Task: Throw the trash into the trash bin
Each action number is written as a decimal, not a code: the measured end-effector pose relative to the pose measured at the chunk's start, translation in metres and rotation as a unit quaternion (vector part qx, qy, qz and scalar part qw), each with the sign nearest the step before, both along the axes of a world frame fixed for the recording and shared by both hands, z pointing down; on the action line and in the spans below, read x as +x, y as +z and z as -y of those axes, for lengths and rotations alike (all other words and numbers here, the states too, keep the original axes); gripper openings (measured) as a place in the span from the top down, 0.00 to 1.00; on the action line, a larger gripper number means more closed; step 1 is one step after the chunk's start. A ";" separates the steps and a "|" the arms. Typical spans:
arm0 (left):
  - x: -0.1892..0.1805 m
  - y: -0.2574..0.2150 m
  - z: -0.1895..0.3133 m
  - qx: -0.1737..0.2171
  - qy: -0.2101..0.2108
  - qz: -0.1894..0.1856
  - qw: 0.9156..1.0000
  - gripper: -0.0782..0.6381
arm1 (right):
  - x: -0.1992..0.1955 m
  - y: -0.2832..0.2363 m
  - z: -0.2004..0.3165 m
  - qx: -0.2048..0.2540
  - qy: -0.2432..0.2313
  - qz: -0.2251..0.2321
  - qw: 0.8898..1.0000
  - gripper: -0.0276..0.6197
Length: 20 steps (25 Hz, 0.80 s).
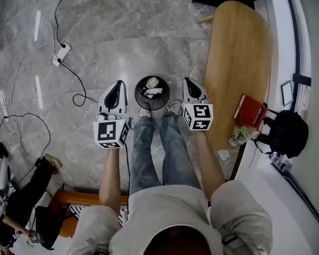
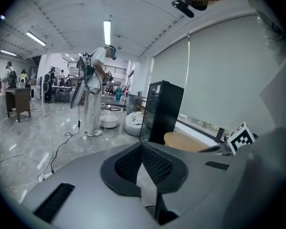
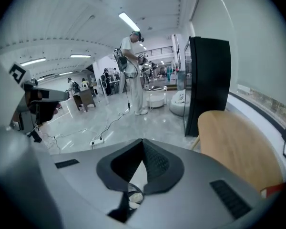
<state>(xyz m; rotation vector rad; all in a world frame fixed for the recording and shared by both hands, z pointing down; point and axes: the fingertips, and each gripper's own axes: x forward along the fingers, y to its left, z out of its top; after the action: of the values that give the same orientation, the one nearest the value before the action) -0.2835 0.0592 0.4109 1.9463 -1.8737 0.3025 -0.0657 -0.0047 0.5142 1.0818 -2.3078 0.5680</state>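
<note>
A round black trash bin (image 1: 139,95) stands on the grey floor just in front of my feet. White crumpled trash (image 1: 153,82) lies inside it. My left gripper (image 1: 117,85) hangs to the left of the bin and my right gripper (image 1: 190,82) to its right, both above the floor. Each is shut with nothing between its jaws. In the left gripper view the left gripper (image 2: 142,144) has its tips meeting. In the right gripper view the right gripper (image 3: 142,141) is also shut, and the white trash (image 3: 134,198) shows below it.
A long wooden table (image 1: 236,57) runs along the right, with a red book (image 1: 250,110) and a small plant (image 1: 239,134) at its near end. A black bag (image 1: 287,132) sits beyond it. Cables and a power strip (image 1: 61,52) lie on the left. A black cabinet (image 3: 207,85) stands ahead.
</note>
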 end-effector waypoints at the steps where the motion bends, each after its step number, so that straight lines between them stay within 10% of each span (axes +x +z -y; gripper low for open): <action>1: 0.003 -0.011 0.005 0.003 0.004 0.002 1.000 0.87 | 0.003 -0.018 0.008 0.014 0.004 0.004 1.000 0.91; 20: 0.021 -0.199 0.057 0.080 0.040 0.025 0.996 0.87 | 0.058 -0.287 0.072 0.178 0.056 0.058 0.981 0.91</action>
<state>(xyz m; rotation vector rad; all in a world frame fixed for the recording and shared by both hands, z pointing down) -0.2627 0.0024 0.2122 2.1415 -1.9066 0.2342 -0.0073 -0.0769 0.2269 1.3831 -2.5258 0.2686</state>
